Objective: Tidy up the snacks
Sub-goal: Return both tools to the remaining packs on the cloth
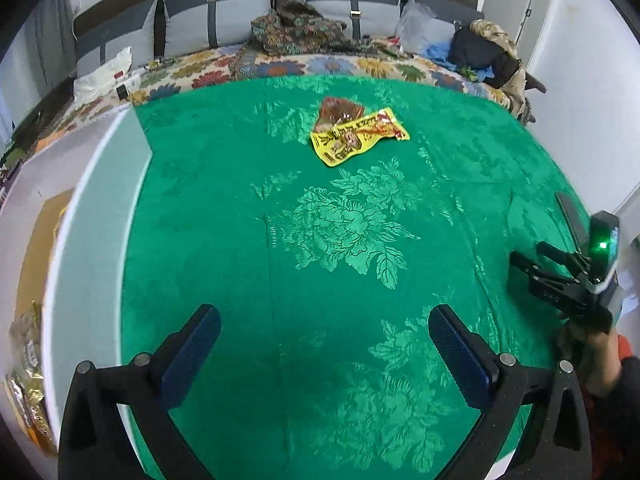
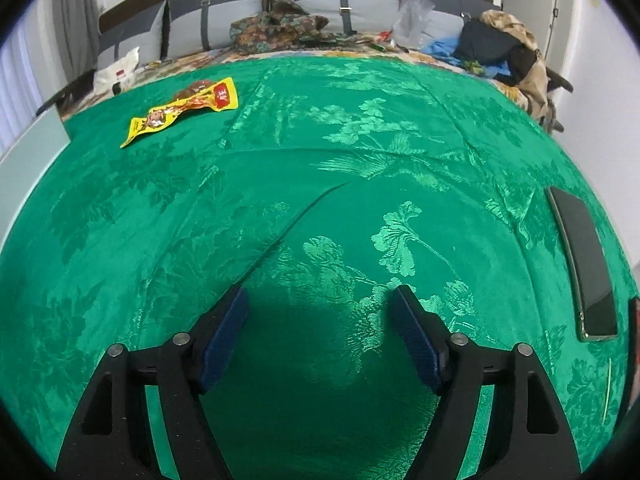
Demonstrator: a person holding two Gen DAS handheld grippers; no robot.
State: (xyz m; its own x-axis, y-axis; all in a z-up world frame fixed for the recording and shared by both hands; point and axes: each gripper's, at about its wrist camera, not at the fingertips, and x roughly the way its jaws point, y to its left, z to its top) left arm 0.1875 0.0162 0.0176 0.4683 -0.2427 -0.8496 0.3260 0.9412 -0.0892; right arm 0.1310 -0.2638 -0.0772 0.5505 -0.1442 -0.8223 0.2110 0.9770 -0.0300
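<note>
A yellow snack packet [image 1: 360, 136] lies on the green tablecloth [image 1: 328, 240], overlapping a brown-red packet [image 1: 340, 110] just behind it. In the right wrist view the yellow packet [image 2: 184, 110] sits at the far left of the cloth. My left gripper [image 1: 324, 320] is open and empty, well short of the packets. My right gripper [image 2: 320, 300] is open and empty over bare cloth; it also shows at the right edge of the left wrist view [image 1: 560, 268].
A black phone [image 2: 584, 264] lies at the table's right edge. A box with several snack bags [image 1: 28, 380] sits below the table's left edge. A bed with a floral cover [image 1: 280, 64], clothes and bags runs behind the table.
</note>
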